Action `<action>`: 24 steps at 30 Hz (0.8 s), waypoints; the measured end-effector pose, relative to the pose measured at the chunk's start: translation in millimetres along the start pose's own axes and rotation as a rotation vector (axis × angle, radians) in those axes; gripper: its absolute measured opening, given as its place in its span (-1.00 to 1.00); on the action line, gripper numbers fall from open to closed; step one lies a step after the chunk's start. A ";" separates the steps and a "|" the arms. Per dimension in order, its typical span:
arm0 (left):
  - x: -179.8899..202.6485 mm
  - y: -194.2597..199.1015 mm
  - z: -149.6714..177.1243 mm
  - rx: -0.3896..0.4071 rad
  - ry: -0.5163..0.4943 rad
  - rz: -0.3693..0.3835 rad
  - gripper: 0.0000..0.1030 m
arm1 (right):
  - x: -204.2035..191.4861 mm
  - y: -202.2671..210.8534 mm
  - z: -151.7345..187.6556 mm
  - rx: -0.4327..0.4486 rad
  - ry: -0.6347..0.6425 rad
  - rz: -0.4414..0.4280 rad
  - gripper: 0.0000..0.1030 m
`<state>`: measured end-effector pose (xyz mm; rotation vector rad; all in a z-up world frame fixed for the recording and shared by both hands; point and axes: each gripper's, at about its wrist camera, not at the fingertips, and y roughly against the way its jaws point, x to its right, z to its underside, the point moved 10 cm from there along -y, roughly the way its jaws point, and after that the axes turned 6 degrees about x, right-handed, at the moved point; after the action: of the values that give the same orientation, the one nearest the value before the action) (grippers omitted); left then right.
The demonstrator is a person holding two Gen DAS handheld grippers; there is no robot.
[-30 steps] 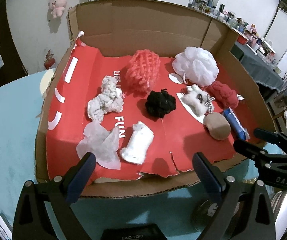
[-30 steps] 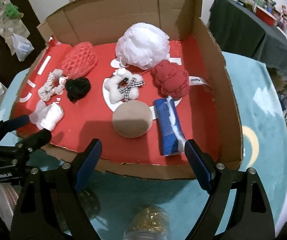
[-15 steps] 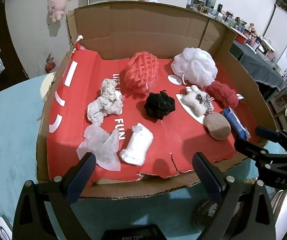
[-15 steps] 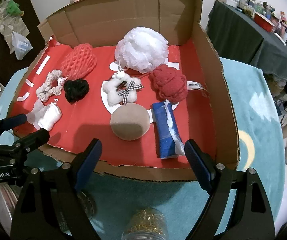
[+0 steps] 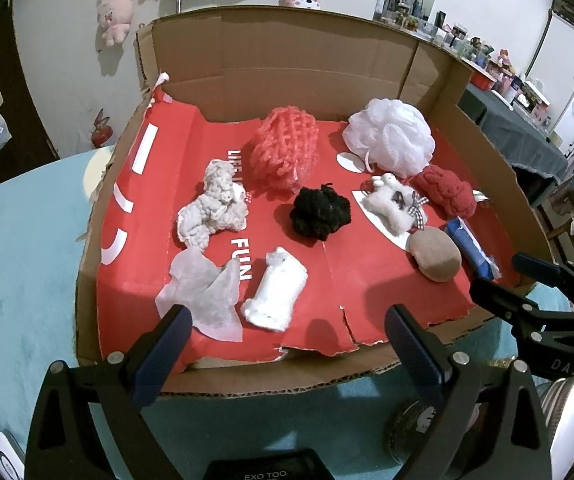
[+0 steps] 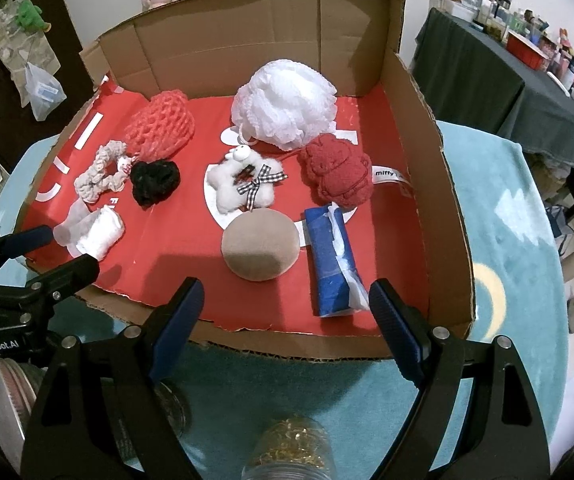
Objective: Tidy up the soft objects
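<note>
Cardboard tray (image 6: pixel 427 168) fills mid-frame, holding a white bath pouf (image 6: pixel 283 104) and tan sponge (image 6: pixel 261 244); left gripper (image 5: pixel 287 332) and right gripper (image 6: pixel 287 304) hover at the bottom edge, jaws spread, empty.

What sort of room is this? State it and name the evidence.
Probably a lived-in home room or hobby space, not a lab: plush toys hang on the wall, a cloth-covered side table is crowded with bottles and trinkets, and the cardboard tray sits on a teal patterned rug.
</note>
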<state>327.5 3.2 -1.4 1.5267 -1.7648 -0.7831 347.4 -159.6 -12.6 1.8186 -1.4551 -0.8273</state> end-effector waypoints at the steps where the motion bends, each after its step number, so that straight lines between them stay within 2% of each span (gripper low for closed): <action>1: -0.1 0.0 0.1 0.000 0.000 0.000 0.92 | -0.2 0.2 0.0 0.001 0.001 0.000 0.64; 24: -0.8 0.4 -0.5 -0.001 -0.004 -0.003 0.92 | -1.0 1.4 -0.6 0.004 0.003 -0.001 0.64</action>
<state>327.7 4.0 -0.9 1.5287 -1.7652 -0.7882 346.9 -158.8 -11.0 1.8227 -1.4556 -0.8222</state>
